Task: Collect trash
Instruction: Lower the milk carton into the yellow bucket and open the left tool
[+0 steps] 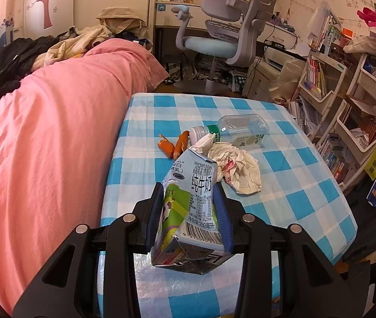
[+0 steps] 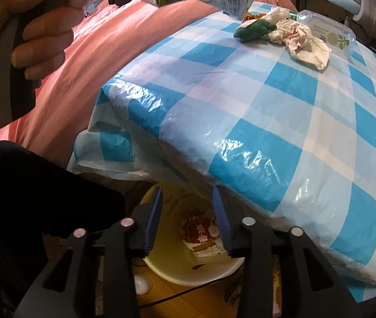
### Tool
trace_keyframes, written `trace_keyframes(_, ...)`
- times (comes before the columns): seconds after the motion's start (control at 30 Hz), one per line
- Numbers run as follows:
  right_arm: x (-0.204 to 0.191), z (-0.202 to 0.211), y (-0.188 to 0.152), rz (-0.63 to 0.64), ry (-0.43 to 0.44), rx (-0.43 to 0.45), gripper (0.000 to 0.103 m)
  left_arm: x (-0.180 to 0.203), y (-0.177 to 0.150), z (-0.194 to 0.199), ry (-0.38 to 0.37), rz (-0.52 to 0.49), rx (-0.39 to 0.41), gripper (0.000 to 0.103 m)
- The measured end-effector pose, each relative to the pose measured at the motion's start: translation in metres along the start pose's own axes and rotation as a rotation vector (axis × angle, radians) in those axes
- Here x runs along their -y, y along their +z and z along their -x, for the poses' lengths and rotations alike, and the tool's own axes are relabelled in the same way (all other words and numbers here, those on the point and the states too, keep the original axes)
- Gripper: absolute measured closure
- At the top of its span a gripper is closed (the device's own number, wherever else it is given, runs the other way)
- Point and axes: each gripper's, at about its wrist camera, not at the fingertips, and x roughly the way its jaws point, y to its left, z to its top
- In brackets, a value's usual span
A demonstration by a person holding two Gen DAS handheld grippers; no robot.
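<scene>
Only right view shows yellow bin (image 2: 188,267), right hand-held gripper (image 2: 188,201) spread, left hand-held gripper (image 1: 189,193) pinching milk carton (image 1: 188,206).

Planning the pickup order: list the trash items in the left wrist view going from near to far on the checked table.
Milk carton clamped in the left gripper → crumpled paper → orange peels → clear plastic bottle.

Left gripper (image 1: 189,204) is clamping its blue pads (image 1: 221,212) on a milk carton (image 1: 188,206), raised up at far left in the right wrist view, with the person's left hand (image 2: 42,34) wrapping its grip. Right gripper (image 2: 188,220) is hanging low at the near side, jaws apart, holding nothing.
</scene>
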Motion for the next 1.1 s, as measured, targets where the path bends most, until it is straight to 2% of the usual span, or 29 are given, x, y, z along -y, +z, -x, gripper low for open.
trace_keyframes(0.17, 0.0, -0.001, 0.001, 0.002, -0.001, 0.011, 0.057, -0.001, 0.0, -0.002, -0.006, 0.005, -0.011, 0.067)
trace_keyframes(0.4, 0.001, -0.001, 0.002, 0.0, 0.001, 0.017, 0.057, -0.011, -0.005, -0.014, -0.025, 0.046, -0.079, 0.067)
trace_keyframes(0.8, 0.004, 0.009, 0.001, 0.0, 0.02, 0.049, 0.057, -0.005, -0.016, 0.014, -0.02, -0.009, -0.016, 0.067)
trace_keyframes(0.97, 0.007, 0.024, 0.003, -0.008, -0.007, 0.102, 0.055, -0.006, -0.033, 0.035, 0.002, 0.01, -0.001, 0.067)
trace_keyframes(1.1, 0.016, 0.035, 0.003, -0.041, -0.027, 0.139, 0.054, 0.007, -0.058, 0.053, 0.003, 0.001, -0.004, 0.067)
